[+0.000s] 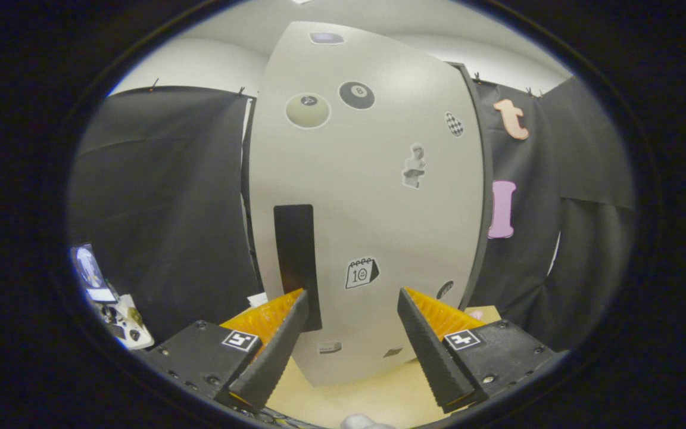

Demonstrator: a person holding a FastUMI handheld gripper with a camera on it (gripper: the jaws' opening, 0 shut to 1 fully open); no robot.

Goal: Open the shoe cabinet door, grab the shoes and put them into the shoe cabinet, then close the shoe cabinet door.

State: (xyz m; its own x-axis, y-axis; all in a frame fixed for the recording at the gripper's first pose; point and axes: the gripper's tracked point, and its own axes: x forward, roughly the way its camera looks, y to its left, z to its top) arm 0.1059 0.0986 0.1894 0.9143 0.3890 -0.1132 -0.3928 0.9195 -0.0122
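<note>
The tongs of the handheld gripper [352, 301] stand spread wide apart, pinching nothing. Straight ahead of them rises the tall pale grey shoe cabinet door [373, 202], its flat front dotted with stickers: two billiard balls high up, a small bust figure at mid height, and a calendar sticker [361, 273] just beyond the gap between the tongs. A narrow black rectangular handle strip [296, 262] runs upright on the door, just beyond the left tong's tip; whether the tip touches it I cannot tell. The door stands on a light wooden floor [373, 396] that shows between the tongs.
</note>
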